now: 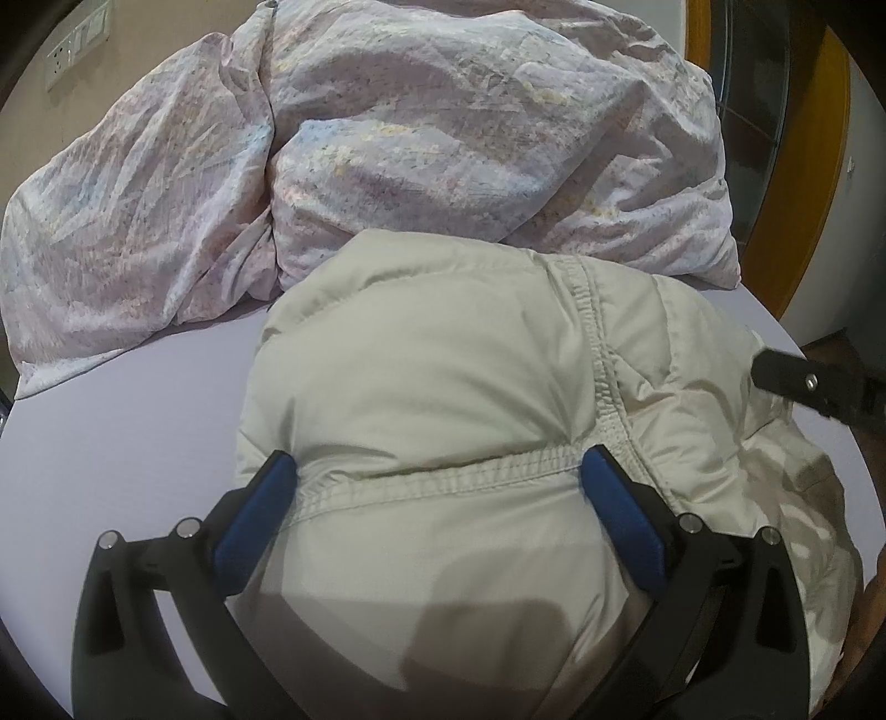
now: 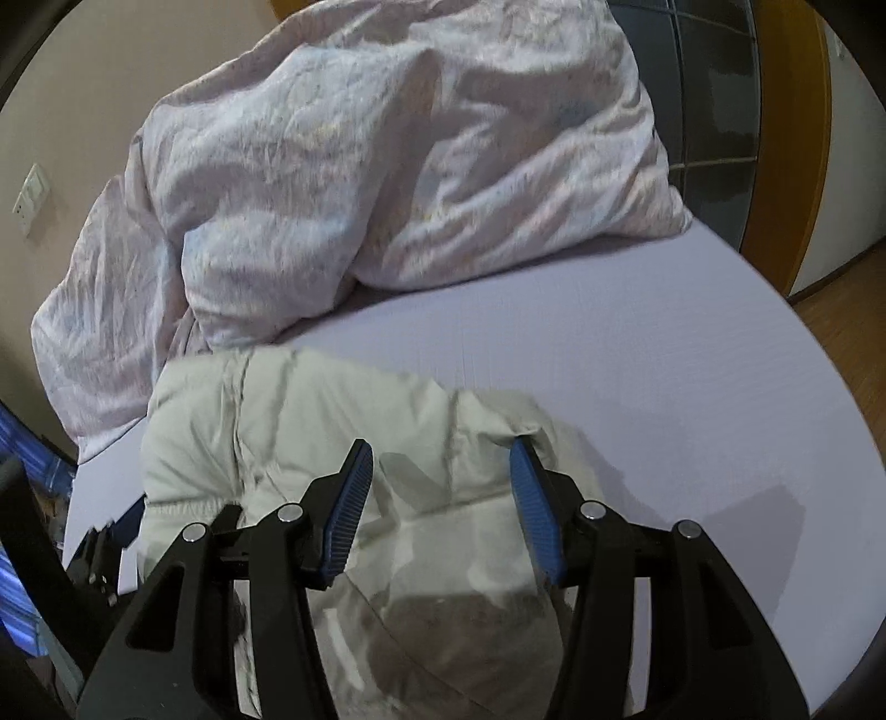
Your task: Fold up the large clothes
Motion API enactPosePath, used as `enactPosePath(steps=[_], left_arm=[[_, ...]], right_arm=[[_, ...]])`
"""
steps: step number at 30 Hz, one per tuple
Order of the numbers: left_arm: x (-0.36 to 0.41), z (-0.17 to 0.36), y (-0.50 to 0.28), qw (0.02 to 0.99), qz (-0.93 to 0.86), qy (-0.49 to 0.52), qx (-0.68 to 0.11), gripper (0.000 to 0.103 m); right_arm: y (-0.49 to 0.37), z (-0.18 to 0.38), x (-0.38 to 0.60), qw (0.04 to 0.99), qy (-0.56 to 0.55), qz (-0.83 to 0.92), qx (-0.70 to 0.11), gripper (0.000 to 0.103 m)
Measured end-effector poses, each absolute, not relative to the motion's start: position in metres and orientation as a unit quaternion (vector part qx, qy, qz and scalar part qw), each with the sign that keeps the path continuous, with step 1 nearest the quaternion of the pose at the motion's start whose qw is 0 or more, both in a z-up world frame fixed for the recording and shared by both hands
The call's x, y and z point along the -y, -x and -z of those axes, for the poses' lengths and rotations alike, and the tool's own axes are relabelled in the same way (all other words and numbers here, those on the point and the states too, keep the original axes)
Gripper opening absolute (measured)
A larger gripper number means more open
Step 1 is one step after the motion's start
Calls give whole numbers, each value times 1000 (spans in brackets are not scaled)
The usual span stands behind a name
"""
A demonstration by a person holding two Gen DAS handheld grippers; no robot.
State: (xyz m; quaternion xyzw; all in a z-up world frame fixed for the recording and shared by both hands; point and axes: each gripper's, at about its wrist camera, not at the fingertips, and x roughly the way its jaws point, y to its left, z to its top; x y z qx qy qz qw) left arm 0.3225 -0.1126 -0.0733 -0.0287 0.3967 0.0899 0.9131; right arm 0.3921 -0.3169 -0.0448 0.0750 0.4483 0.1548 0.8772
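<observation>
A puffy beige jacket point(image 1: 443, 376) lies bunched on the lilac bed sheet point(image 1: 138, 443). My left gripper point(image 1: 440, 468) stands wide, and its blue pads press on both sides of a thick fold along a stitched seam point(image 1: 443, 471). Fabric bulges up between the fingers and hides their lower parts. My right gripper point(image 2: 440, 451) is about half spread over the jacket point(image 2: 277, 410) near its right edge. A padded fold fills the gap between its pads, and the right fingertip point(image 2: 520, 446) is tucked into a crease. One black finger of the right gripper point(image 1: 803, 382) also shows at the jacket's right side.
A crumpled pale pink duvet point(image 1: 387, 138) is heaped across the far half of the bed. Bare sheet point(image 2: 637, 354) lies right of the jacket. Beyond the bed's right edge are a wooden floor point(image 2: 847, 310) and an orange door frame point(image 2: 797, 138). A wall socket point(image 1: 77, 39) is at far left.
</observation>
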Motion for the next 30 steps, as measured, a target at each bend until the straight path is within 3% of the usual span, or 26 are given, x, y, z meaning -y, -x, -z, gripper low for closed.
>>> enactPosePath(steps=[30], left_arm=[[117,79,-318,924,-91,26,-370,101]], right_arm=[[-389,93,296,903,-12,-137,-408,57]])
